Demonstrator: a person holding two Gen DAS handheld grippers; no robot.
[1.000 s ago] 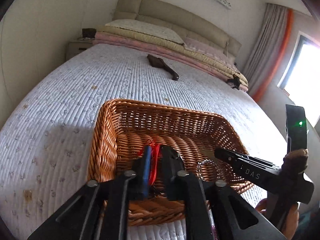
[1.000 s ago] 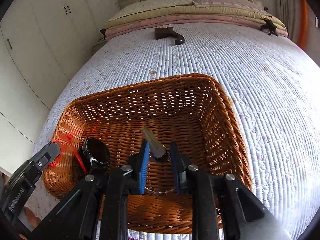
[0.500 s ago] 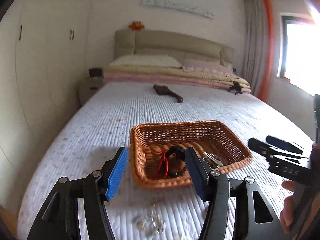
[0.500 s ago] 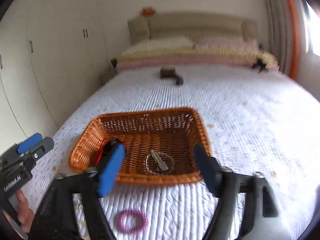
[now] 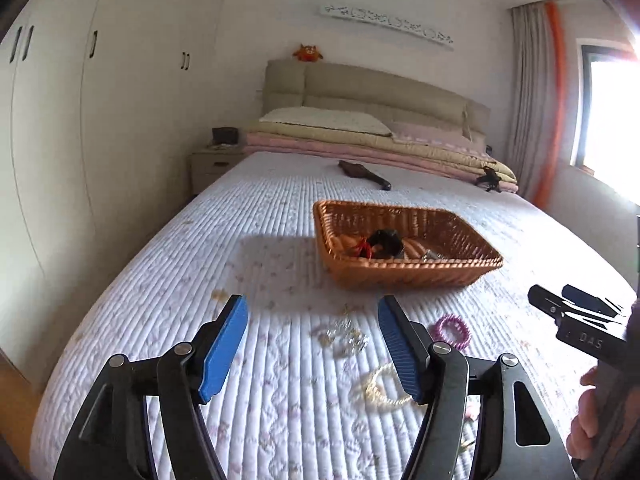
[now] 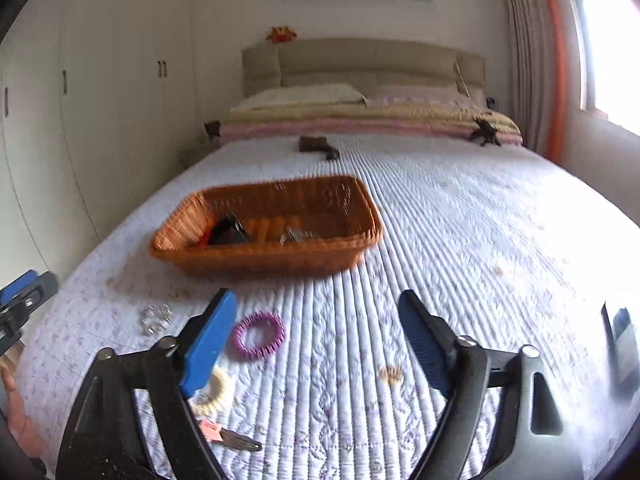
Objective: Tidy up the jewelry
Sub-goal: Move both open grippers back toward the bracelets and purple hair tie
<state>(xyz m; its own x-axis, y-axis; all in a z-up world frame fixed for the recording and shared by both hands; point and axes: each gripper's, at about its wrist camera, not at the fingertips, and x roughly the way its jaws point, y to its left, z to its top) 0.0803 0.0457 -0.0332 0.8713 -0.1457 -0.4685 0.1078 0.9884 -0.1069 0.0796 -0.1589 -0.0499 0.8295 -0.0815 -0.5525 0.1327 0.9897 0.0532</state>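
A wicker basket (image 5: 400, 270) (image 6: 260, 258) sits mid-bed, holding a black watch (image 5: 384, 242) (image 6: 228, 230) with red cord and a key on a ring (image 6: 294, 235). Nearer me on the quilt lie a clear bracelet (image 5: 344, 336), a purple bracelet (image 5: 452, 330) (image 6: 259, 335) and a pearl bracelet (image 5: 380, 390). My left gripper (image 5: 312, 304) hovers short of the basket, its jaws opening and gripping nothing. My right gripper (image 6: 314, 300) is back too, its jaws opening and empty.
A hair clip with a pink tag (image 6: 232, 440) and a small gold piece (image 6: 390, 374) lie near the foot of the bed. A dark brush (image 5: 364, 174) rests near the folded quilts. A dark device (image 6: 624, 340) sits at the right edge. Wardrobes stand left.
Both grippers were shut inside the basket, left on the watch, right on the key. They have let go, opened wide and pulled back toward the foot of the bed.
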